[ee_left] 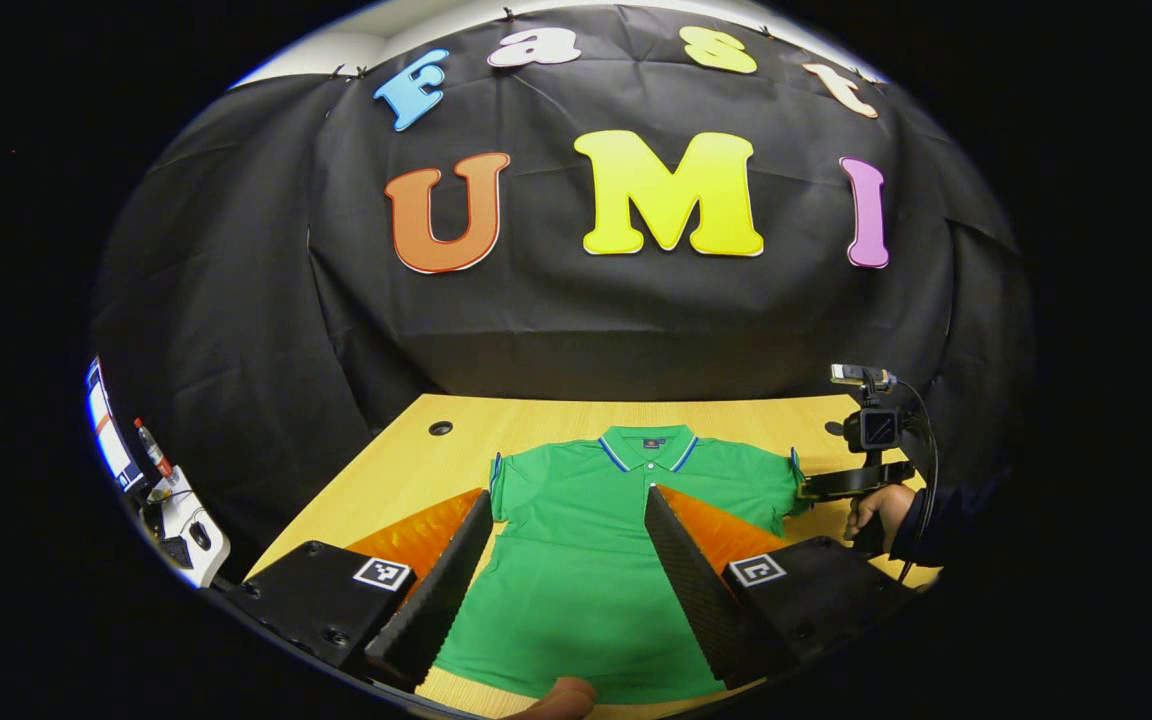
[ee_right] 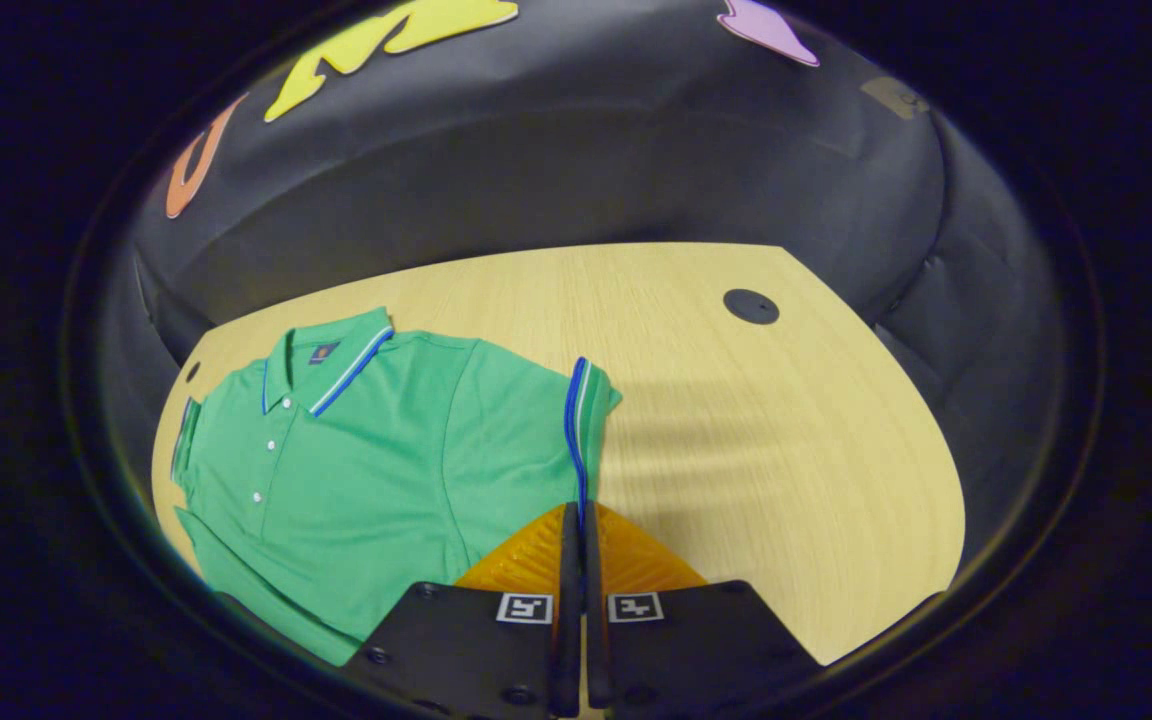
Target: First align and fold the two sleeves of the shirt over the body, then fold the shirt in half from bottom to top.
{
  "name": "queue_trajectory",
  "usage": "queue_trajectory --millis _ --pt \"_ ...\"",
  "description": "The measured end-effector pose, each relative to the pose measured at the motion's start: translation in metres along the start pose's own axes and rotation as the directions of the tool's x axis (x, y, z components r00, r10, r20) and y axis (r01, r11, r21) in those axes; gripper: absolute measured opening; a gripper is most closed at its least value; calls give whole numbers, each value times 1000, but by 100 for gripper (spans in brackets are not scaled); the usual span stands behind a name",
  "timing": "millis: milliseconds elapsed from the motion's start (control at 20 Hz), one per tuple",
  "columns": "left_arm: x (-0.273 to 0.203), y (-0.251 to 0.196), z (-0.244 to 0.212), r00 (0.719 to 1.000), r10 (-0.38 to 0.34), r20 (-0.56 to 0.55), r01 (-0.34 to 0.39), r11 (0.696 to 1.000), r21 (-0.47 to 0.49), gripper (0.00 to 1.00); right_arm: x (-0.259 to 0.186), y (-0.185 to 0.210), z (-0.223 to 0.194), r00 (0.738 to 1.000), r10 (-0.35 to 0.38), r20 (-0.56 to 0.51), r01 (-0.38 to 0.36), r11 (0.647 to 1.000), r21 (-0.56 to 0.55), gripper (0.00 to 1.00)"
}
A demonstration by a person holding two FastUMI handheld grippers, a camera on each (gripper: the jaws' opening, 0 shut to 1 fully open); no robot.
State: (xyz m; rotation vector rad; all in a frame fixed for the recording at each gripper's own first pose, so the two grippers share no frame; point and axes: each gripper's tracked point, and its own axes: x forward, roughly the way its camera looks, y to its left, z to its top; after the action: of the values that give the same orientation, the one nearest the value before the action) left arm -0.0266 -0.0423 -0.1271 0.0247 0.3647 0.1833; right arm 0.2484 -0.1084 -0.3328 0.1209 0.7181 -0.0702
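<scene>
Now the right gripper point(ee_right: 576, 530) pinches the cuff of the right sleeve point(ee_right: 576, 420) of the shirt point(ee_right: 366, 470), which lies flat on the table point(ee_right: 786, 440); the left gripper point(ee_left: 566, 540) is wide open above the body, holding nothing. The thin grip may slip and the sleeve fold crooked.

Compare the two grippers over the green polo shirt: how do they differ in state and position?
The left gripper is open, fingers spread above the green polo shirt; the right gripper is shut on its blue-trimmed sleeve edge. The left hovers over the body; the right sits at the side. Both are over the wooden table.
</scene>
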Motion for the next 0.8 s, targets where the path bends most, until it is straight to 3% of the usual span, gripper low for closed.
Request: queue_trajectory --millis 250,800 --pt "-1 8 -2 1000 7 5 -7 1000 -23 99 -14 21 20 997 41 69 -35 996 -76 6" --pt "-13 37 -15 999 49 -8 -49 997 -67 99 -35 123 21 957 260 129 -222 943 -247 5"
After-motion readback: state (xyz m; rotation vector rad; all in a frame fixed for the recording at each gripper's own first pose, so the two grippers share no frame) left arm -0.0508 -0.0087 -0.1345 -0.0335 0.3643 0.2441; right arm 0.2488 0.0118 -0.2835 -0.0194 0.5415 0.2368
